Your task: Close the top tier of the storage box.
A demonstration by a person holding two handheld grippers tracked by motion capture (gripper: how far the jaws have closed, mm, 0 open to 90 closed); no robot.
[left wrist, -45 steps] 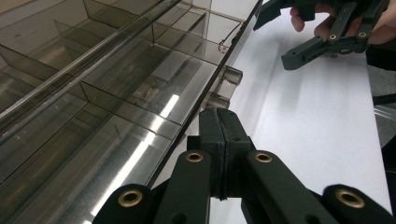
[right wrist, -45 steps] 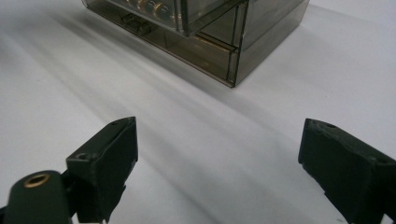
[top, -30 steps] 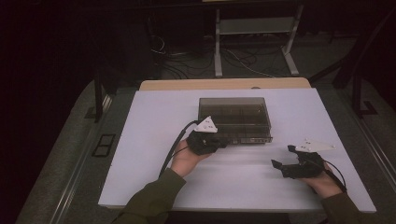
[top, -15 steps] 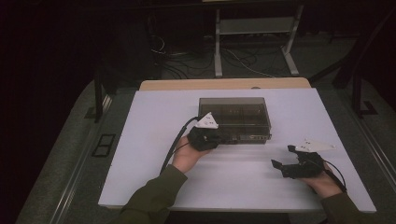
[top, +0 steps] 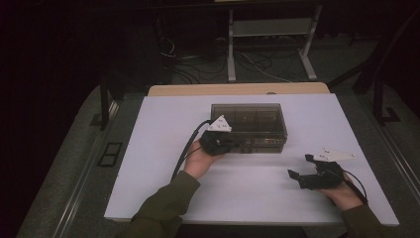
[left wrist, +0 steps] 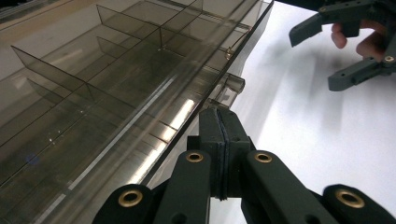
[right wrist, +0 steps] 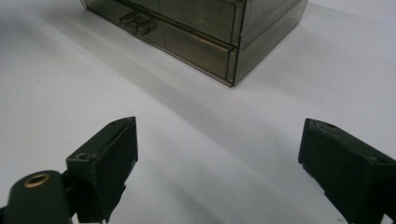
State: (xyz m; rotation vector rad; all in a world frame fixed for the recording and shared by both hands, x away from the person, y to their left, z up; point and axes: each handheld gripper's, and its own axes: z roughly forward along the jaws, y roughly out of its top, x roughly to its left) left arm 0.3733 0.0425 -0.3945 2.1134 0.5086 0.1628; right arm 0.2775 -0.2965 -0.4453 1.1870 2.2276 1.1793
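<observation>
The see-through smoky-brown plastic compartment box (top: 248, 126) sits on a plain white tabletop (top: 158, 144). Both hand-held grippers, left (top: 233, 145) and right (top: 299, 169), are matt black (brass-coloured rivets, pale grey plates on top). The person's sleeves (top: 166, 203) are olive green.

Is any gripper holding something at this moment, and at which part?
Nothing is clearly held. The left gripper is shut beside the front latch of the smoky plastic box; the right gripper stands open over the table.

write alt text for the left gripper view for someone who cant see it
The left gripper, jaws shut together, sits at the front edge of a smoky clear plastic box with dividers inside, just below a small latch. At top right, over the white table, the right gripper is open in a hand.
</observation>
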